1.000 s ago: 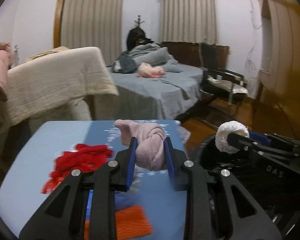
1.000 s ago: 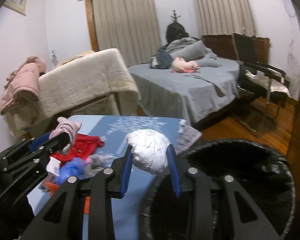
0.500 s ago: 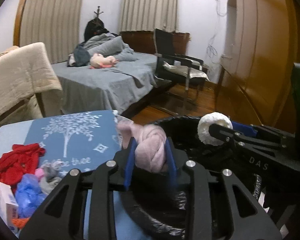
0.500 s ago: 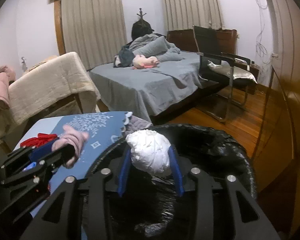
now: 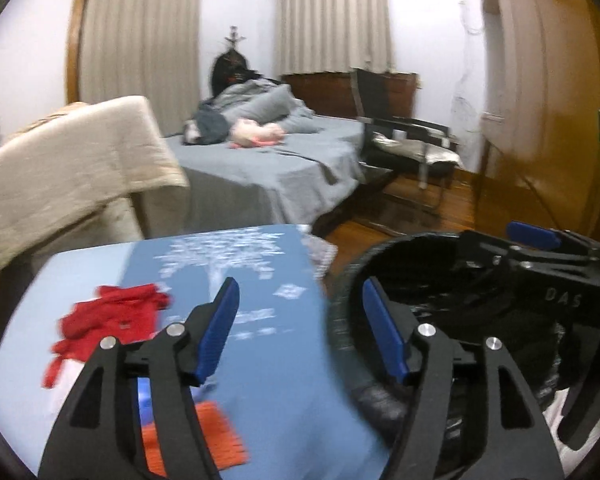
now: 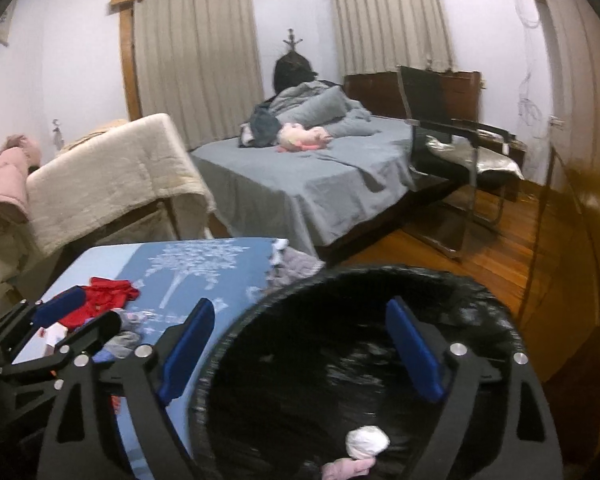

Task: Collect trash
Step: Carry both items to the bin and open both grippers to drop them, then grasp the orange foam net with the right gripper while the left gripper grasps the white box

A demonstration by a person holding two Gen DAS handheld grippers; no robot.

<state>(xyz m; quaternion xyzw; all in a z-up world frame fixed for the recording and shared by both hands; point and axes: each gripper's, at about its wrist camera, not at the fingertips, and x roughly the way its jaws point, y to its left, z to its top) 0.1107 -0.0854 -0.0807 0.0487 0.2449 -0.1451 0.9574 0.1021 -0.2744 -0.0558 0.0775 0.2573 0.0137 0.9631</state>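
**Two Wads Binned, Table Litter Waiting**

On the left, a red rag (image 5: 112, 316) is being left lying on the blue table (image 5: 268, 380), with an orange scrap (image 5: 216, 436) near the front edge and a small heap of grey and blue bits (image 6: 124, 334) beside the rag. The left gripper (image 5: 300, 328) is being held spread and empty over the table's right edge, one pad above the cloth, the other above the bin's rim. To the right, the black-lined bin (image 6: 236, 344) is being kept just beside the table, and the right gripper (image 6: 300, 352) is being held wide apart, nothing between its pads, above the bin's mouth. Inside, toward the front, a white wad (image 6: 366, 442) and a pink wad (image 6: 346, 468) are being shown lying touching each other on the liner.

Several risks are being judged from here. The rag is soft and sprawling, so only a fold may be pinched and the rest dragged across the heap, by which lighter bits could be swept off the table. The orange scrap is lying flat and may be slid rather than lifted. The grippers are being worked close together, so a clash is possible if both are moved toward the litter at once. The bin's rim could be knocked by the left gripper's right finger, and the bin tipped or pushed away from the table. Both views are blurred, so finer detail cannot be told.
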